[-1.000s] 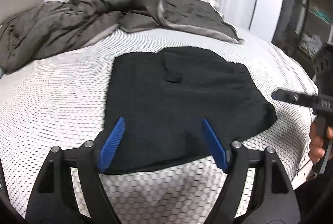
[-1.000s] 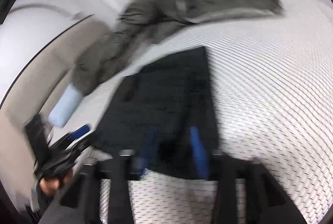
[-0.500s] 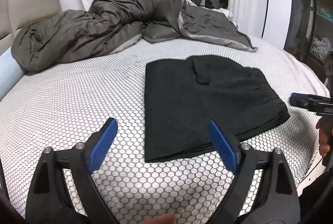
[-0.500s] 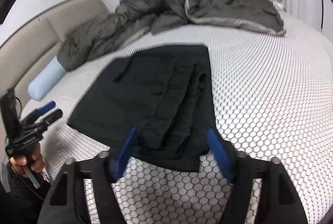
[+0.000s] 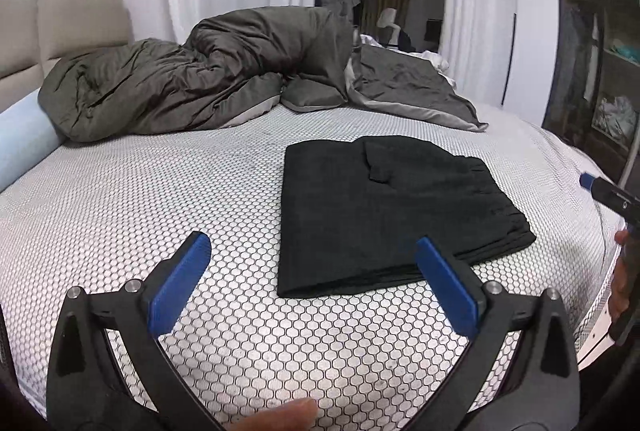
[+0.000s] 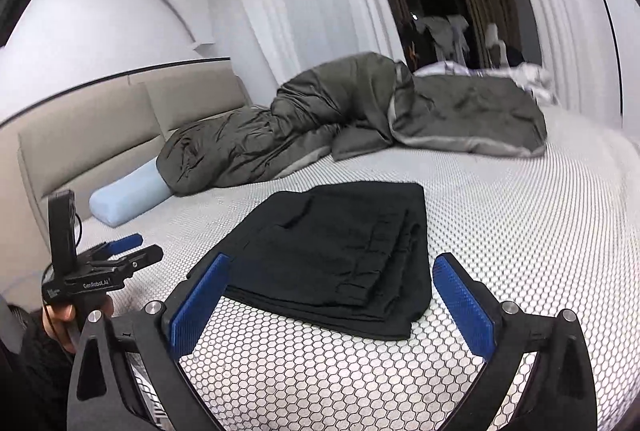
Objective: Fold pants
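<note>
folded black pants on the bed

the pants (image 5: 384, 207) are black and lie flat as a neat, roughly rectangular stack of layers on the honeycomb-patterned mattress (image 5: 140, 199). the layered edges show along 1 side (image 6: 384, 271), gathered and slightly rippled like a waistband. a small flap sits on the top face. the stack rests on the near part of the mattress, well apart from the rumpled grey duvet (image 5: 192, 83) at its far side.
</note>
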`<state>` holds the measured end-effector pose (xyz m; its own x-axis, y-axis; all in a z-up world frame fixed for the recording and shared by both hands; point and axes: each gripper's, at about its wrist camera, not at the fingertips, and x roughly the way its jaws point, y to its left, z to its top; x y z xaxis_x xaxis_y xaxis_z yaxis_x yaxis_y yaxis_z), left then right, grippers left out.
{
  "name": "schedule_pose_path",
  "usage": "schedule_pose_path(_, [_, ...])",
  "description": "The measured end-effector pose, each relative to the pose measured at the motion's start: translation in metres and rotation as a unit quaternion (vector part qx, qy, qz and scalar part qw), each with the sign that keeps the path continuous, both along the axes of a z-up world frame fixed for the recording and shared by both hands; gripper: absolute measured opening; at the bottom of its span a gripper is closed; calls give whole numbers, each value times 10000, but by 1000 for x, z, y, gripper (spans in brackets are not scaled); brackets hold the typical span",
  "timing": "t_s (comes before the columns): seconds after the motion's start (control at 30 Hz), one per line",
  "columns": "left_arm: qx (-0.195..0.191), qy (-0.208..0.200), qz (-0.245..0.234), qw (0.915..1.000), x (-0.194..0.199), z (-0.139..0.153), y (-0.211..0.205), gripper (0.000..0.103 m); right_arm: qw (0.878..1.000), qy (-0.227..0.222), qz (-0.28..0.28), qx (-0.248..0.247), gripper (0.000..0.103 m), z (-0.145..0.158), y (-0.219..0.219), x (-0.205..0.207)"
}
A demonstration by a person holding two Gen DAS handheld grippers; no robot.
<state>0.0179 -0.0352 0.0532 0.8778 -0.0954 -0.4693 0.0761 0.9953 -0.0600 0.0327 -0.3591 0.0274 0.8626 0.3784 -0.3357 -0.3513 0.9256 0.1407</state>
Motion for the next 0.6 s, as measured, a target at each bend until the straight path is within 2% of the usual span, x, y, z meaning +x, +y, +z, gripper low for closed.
schedule_pose_path(0.17, [73, 110, 41, 9999, 6, -6, 1, 102, 9997, -101, 39, -200, 103, 0, 13, -2])
schedule_pose_path(0.6, [170, 5, -3, 9999, 8, -4, -2, 102, 9999, -82, 46, -128, 103, 0, 7, 4])
